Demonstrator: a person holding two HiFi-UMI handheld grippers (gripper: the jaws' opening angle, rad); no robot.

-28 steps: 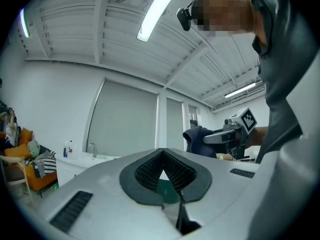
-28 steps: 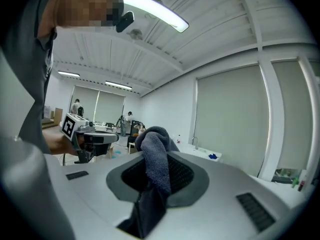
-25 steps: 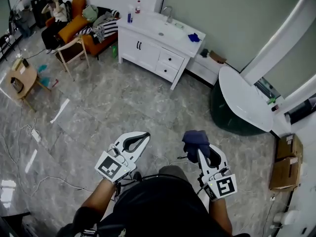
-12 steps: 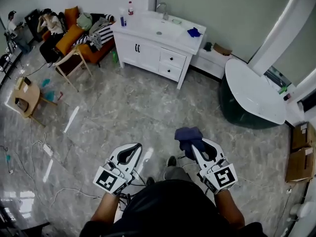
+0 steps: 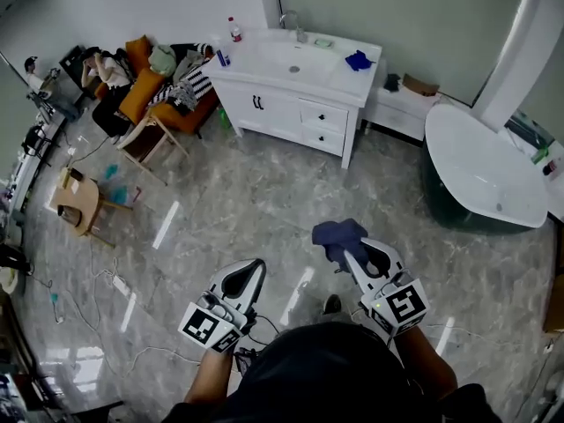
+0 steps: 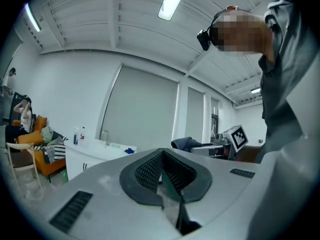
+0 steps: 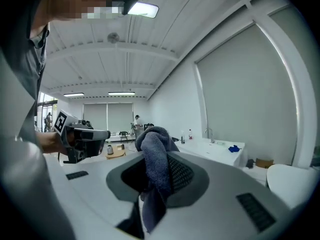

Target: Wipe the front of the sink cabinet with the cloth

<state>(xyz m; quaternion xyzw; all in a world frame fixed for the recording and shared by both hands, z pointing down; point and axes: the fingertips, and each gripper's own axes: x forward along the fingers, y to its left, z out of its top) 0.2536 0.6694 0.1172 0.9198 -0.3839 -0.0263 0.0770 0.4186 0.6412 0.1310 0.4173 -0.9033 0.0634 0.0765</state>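
The white sink cabinet (image 5: 291, 113) stands against the far wall, well ahead of me, with dark handles on its doors and drawers; it also shows small in the left gripper view (image 6: 87, 159) and the right gripper view (image 7: 220, 151). My right gripper (image 5: 348, 252) is shut on a dark blue cloth (image 5: 337, 234), which bunches above the jaws (image 7: 152, 166). My left gripper (image 5: 251, 271) is shut with nothing in it, held low at my left (image 6: 161, 171).
A small blue rag (image 5: 358, 60) and bottles (image 5: 233, 30) sit on the cabinet top. An orange sofa with clothes (image 5: 163, 82), a wooden chair (image 5: 150, 139) and a stool (image 5: 81, 201) stand left. A white bathtub (image 5: 485, 179) is at the right. Cables (image 5: 97, 280) trail on the marble floor.
The view has shifted forward and right toward the cabinet. Both grippers stay low in front of me, the right still holding the cloth.
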